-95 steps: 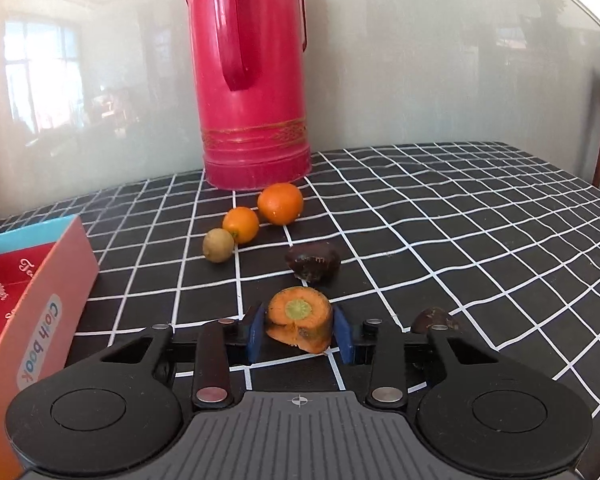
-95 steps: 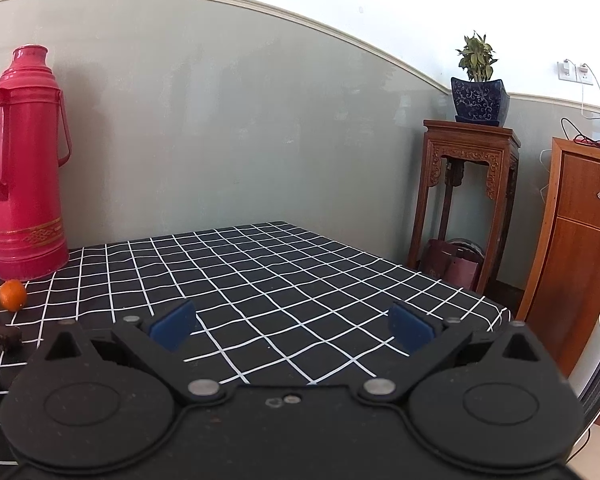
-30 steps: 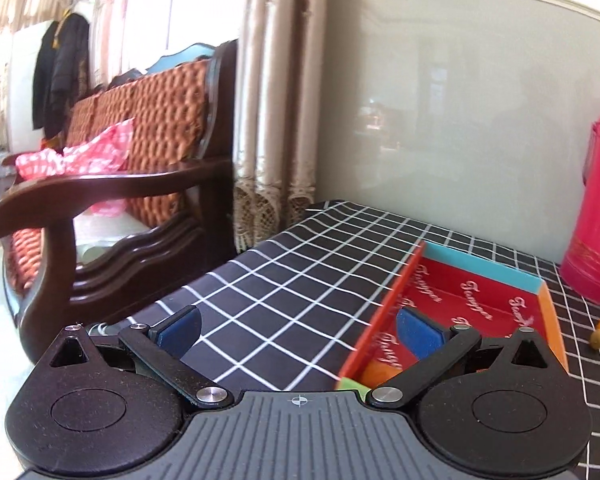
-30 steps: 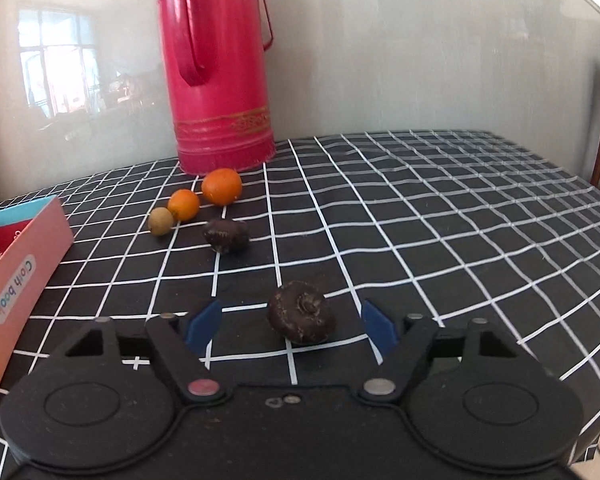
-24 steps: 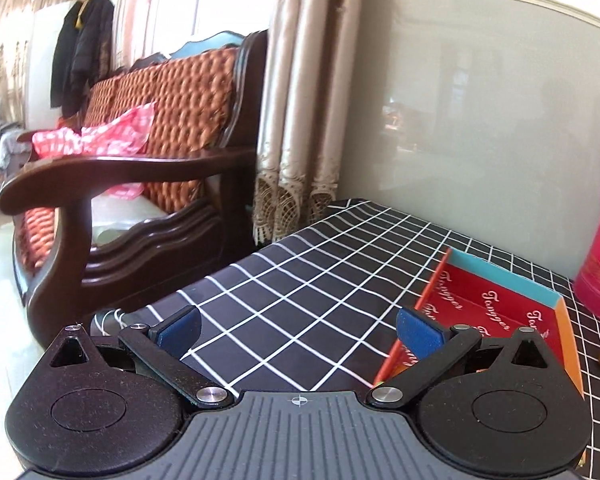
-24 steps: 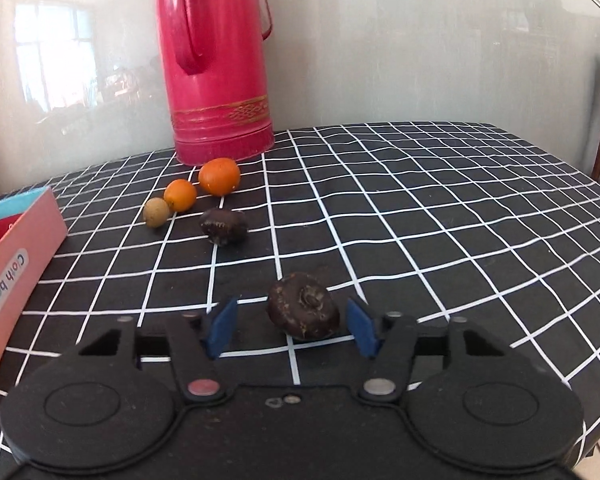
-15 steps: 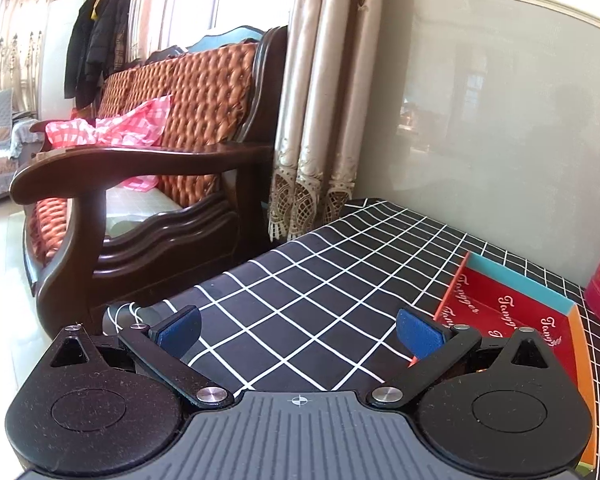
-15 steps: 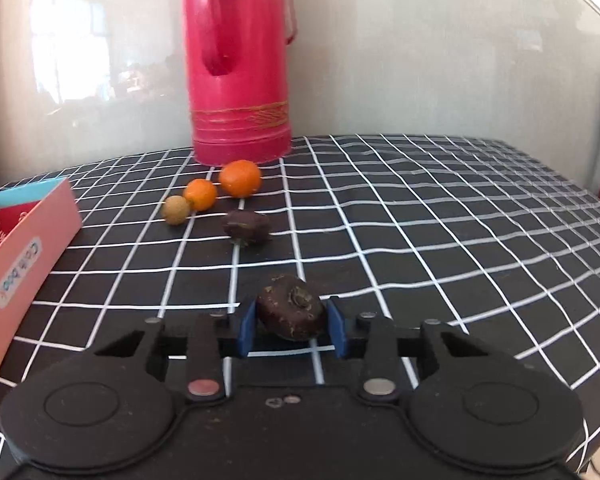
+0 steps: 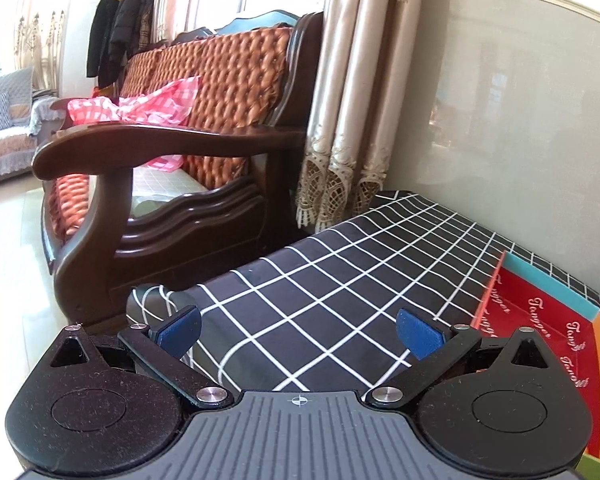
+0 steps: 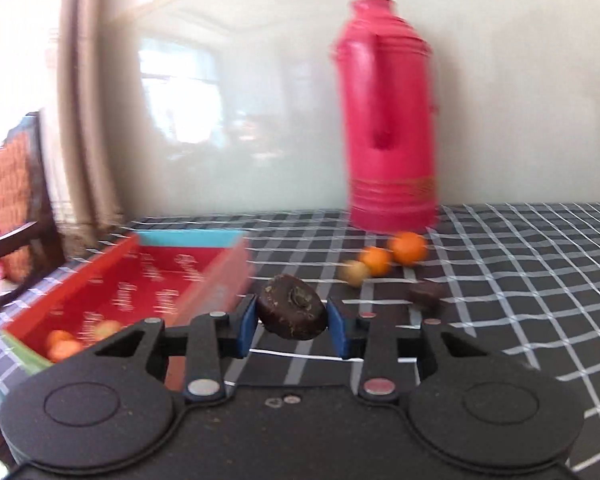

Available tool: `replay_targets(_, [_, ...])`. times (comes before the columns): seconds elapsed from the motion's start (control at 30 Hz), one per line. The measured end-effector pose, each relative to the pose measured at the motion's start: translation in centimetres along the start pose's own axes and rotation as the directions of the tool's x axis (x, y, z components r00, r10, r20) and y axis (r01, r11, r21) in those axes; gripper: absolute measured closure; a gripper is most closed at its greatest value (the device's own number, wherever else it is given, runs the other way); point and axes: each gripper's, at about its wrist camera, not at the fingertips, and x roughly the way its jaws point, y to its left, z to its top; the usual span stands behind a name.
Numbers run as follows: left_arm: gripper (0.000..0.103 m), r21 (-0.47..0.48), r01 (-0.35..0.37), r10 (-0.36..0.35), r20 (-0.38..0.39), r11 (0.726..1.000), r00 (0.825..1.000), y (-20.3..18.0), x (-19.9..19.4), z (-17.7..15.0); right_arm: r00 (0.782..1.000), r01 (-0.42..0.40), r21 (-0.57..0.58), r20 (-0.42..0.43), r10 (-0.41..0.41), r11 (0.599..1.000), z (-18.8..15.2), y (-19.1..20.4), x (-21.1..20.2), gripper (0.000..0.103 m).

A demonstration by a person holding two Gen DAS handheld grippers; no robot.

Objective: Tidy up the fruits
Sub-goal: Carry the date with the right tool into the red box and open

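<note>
On the surface: two oranges, one greenish fruit, one dark fruit. One dark round fruit sat clamped between my right jaws; left jaws open, empty.

On the black-and-white checked tablecloth, the open red cardboard box lies at the left with small orange fruits in its near end. The tall red thermos flask stands behind two oranges and a yellowish round fruit; a dark brown lump lies before them. Left of the table stands a dark wooden armchair.
</note>
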Motion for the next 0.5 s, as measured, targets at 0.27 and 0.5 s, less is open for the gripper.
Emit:
replay_targets(0.27, [0.000, 0.003, -0.031, 0.031, 0.005, 1.000, 1.000, 1.5, 0.2, 0.1, 0.994, -0.106, -0.102, 0.016, 0.109, 0.989, 0.2, 4.4, 0.0, 0.074])
replay_targets(0.5, [0.000, 0.001, -0.056, 0.056, 0.006, 0.998, 0.998, 2.7, 0.3, 0.2, 0.992, -0.125, -0.155, 0.003, 0.127, 0.980, 0.0, 6.6, 0.6, 0.073])
